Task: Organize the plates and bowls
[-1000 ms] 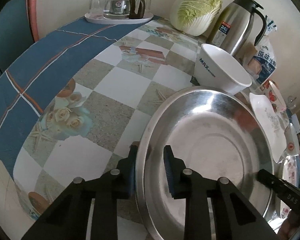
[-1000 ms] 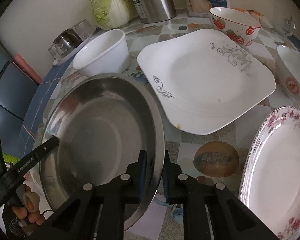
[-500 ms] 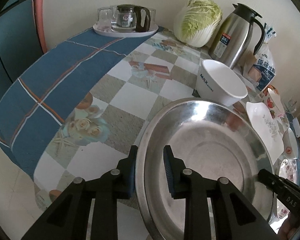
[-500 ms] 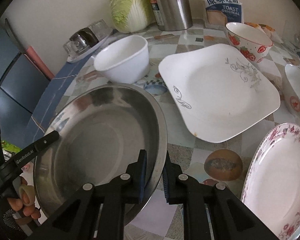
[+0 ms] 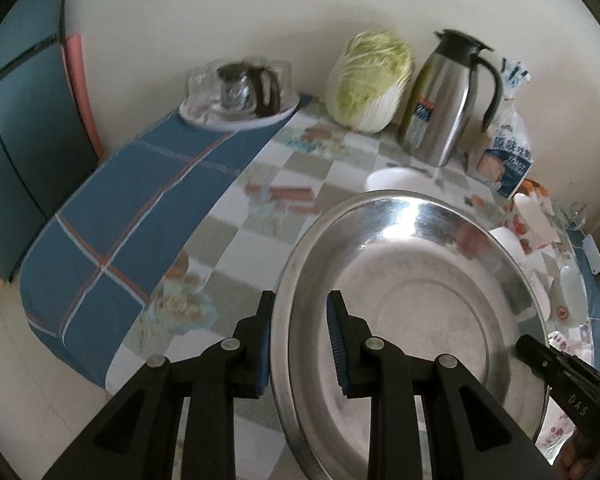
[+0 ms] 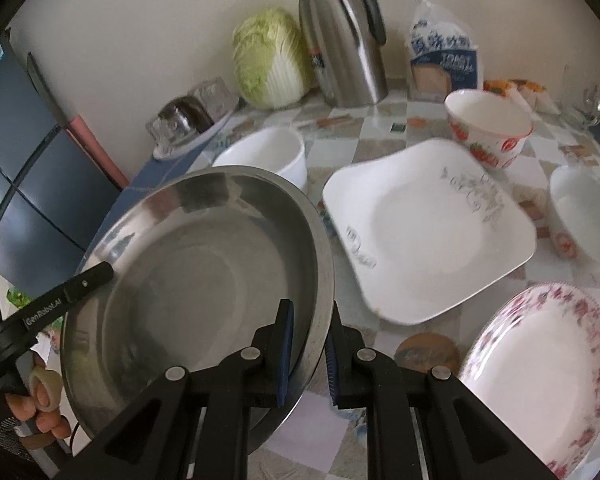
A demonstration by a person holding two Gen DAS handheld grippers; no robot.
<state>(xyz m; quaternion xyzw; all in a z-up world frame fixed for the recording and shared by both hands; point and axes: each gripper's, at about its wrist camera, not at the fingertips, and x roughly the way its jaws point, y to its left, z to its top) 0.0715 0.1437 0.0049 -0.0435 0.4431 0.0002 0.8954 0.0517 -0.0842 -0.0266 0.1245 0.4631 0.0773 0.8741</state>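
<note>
Steel basin (image 6: 196,280), stiff, light, slippery-rimmed, clamped on opposite rims by left gripper (image 5: 298,344) and right gripper (image 6: 306,354), beside the square plate (image 6: 428,232).

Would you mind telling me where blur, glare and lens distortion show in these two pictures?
Left wrist view: the glass pot and the tablecloth are smeared, a bright glare streak lies on the steel basin, and the table edge bows. Right wrist view: the square plate is softly blurred, the basin's inside looks dull, and dark corners ring the picture.
</note>
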